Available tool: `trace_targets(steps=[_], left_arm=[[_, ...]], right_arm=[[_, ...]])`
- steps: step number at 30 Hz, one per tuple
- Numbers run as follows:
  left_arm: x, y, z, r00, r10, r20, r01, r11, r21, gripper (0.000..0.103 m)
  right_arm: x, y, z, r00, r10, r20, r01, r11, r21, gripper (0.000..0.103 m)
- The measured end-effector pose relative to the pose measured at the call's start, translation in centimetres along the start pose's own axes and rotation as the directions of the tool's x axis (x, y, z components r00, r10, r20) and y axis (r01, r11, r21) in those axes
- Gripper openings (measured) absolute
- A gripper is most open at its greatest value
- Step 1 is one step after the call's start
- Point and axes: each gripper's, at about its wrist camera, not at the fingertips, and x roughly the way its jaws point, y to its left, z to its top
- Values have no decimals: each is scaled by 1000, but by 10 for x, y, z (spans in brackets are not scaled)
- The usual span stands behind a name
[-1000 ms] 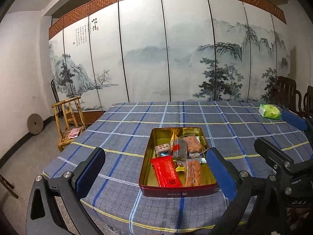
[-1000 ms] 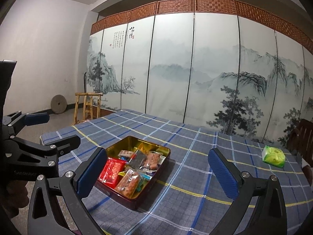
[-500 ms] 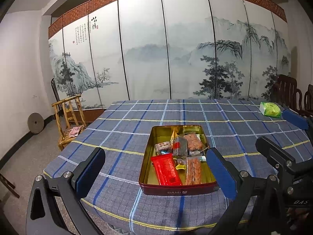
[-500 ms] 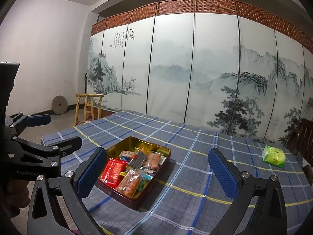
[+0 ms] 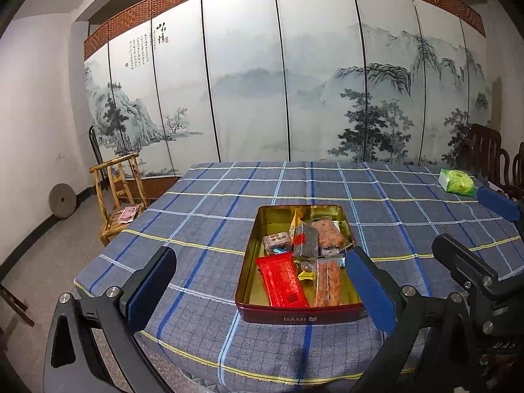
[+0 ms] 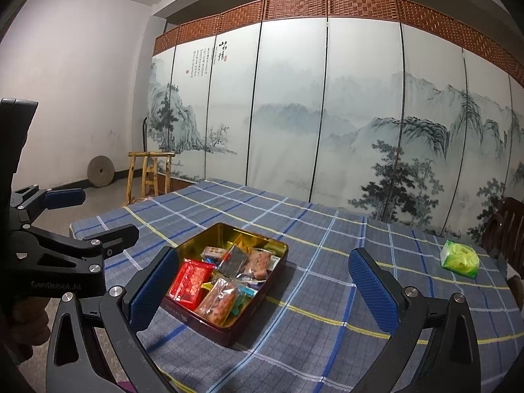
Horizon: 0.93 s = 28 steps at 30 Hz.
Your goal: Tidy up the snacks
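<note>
Far left, off the counter: millstone (image 5: pixel 62 201) against the wall; wooden chair (image 5: pixel 119 193) beside it, pink packet (image 5: pixel 128 214) on its seat.

Near left: left gripper (image 5: pixel 258 290), jaws spread wide, nothing between them, held above the near counter edge.

Centre: checked counter (image 5: pixel 203 229), carrying the open tin (image 5: pixel 296 314), gold inside, dark red outside, "BAMI" on the near wall. Contents, left to right: bare gold floor on the left; red packet (image 5: pixel 282 279) at the near left; small brown wrapped sweet (image 5: pixel 277 241) behind it; dark clear-wrapped piece (image 5: pixel 306 239) mid-tin; two orange-brown cracker packs, one far right (image 5: pixel 328 234), one near right (image 5: pixel 328 282); yellow and blue wrappers partly buried, kind not told.

Right: right gripper (image 6: pixel 266 290), jaws likewise spread and empty, angled at the tin from its right side.

Far right: green packet (image 5: pixel 457 181), alone near the far right counter edge, well apart from the tin; dark wooden chairs (image 5: pixel 484 150) behind it.

Risks judged: slick overlapping wrappers, so two pinched together or one slipped free; light tin on loose cloth, so shoved or tipped by a jaw catching its wall; long reach to the green packet, close to the edge, so knocked off.
</note>
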Motion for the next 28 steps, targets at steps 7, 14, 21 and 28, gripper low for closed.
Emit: trace_targets(steps=[7,14,21,28], left_arm=[[4,-1,0,1000,4,-12,-4,1000,-2,102],[9,-3,-2,1000,3,-28,-3,1000,1,102],[23,-13,-5,998,13,-65,-10,999,33,102],[36,-21,6,994,15,-112,-12,1000,23,102]], right_arm=[[2,-1,-2,1000,2,-9,-2,1000,4,103],[5,-3,-5,1000,5,-19,-5,1000,9,103],[24,-41,-23,994,8,-111,0,997,76,103],[78,-148,-74,922,-91,-376,125,990,68,103]])
